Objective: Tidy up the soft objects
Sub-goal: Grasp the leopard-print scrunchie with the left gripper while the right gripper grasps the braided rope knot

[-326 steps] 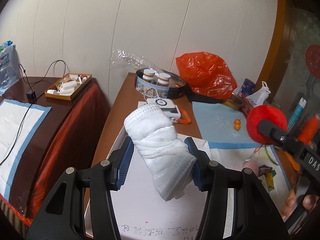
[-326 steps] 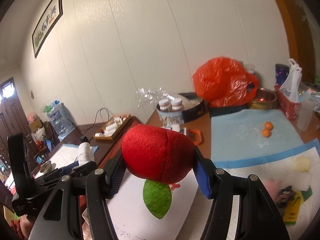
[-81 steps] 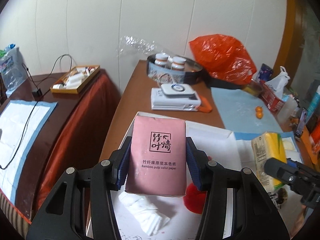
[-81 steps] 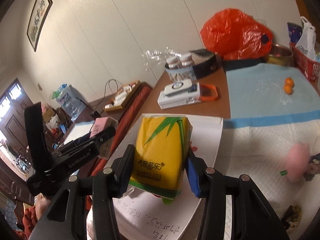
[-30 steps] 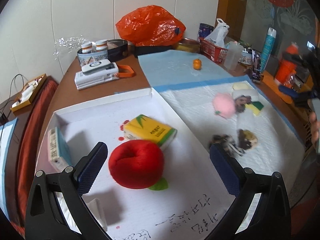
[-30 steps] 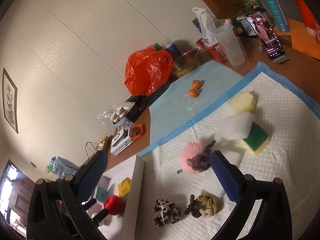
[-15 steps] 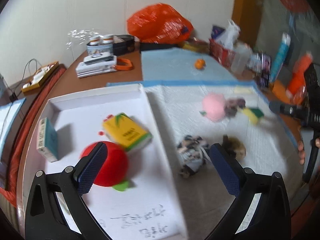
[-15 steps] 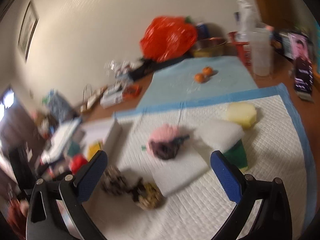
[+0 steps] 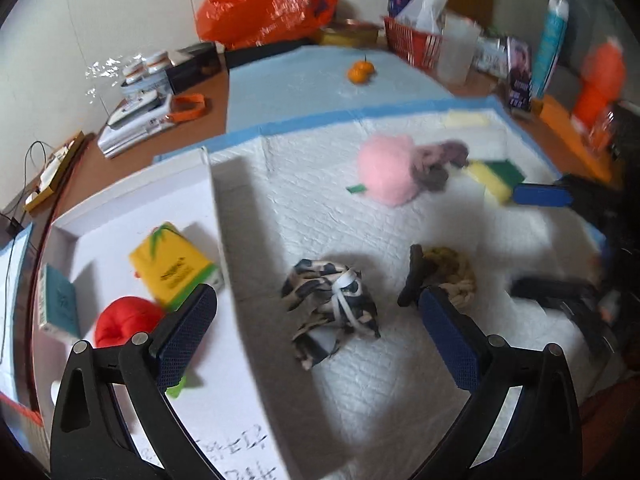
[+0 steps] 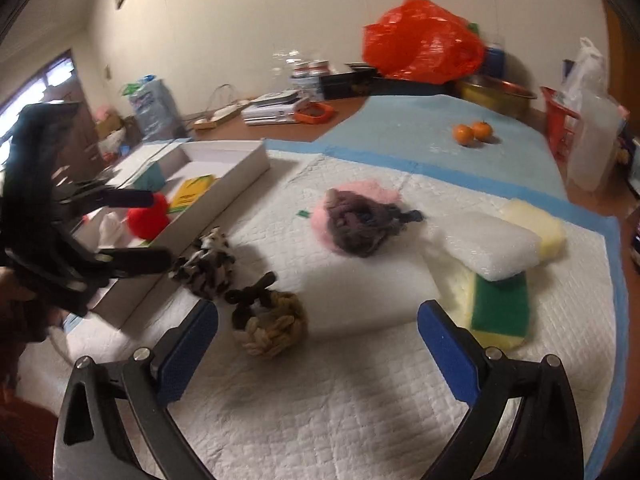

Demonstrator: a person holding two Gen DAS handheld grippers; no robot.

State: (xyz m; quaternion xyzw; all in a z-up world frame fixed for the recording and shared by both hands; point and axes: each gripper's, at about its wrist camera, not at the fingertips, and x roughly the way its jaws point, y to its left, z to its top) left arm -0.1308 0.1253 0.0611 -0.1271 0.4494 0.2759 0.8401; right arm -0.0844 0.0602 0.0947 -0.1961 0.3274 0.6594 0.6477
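My left gripper [image 9: 316,334] is open and empty, hovering over a black-and-white fabric knot [image 9: 330,298] on the white quilted pad. My right gripper [image 10: 318,350] is open and empty, just above a tan braided rope knot [image 10: 270,326], which also shows in the left wrist view [image 9: 444,270]. A pink plush ball [image 9: 386,168] with a grey-purple yarn bundle [image 10: 360,220] lies further back. The white box [image 9: 216,216] on the left holds a red plush apple [image 9: 124,320], a yellow tissue pack [image 9: 174,266] and a teal-edged pack [image 9: 60,300].
Yellow-green sponges [image 10: 500,308], white foam blocks [image 10: 492,244] and a yellow sponge [image 10: 536,224] lie at the pad's right. Two oranges [image 10: 472,132] sit on the blue mat. An orange bag [image 10: 420,44], a red basket [image 9: 416,44] and bottles stand at the back.
Both grippers, which earlier put the tissue packs and plush apple into the box, have swung right and down over the quilted pad, closer to the two knots. Both stay open.
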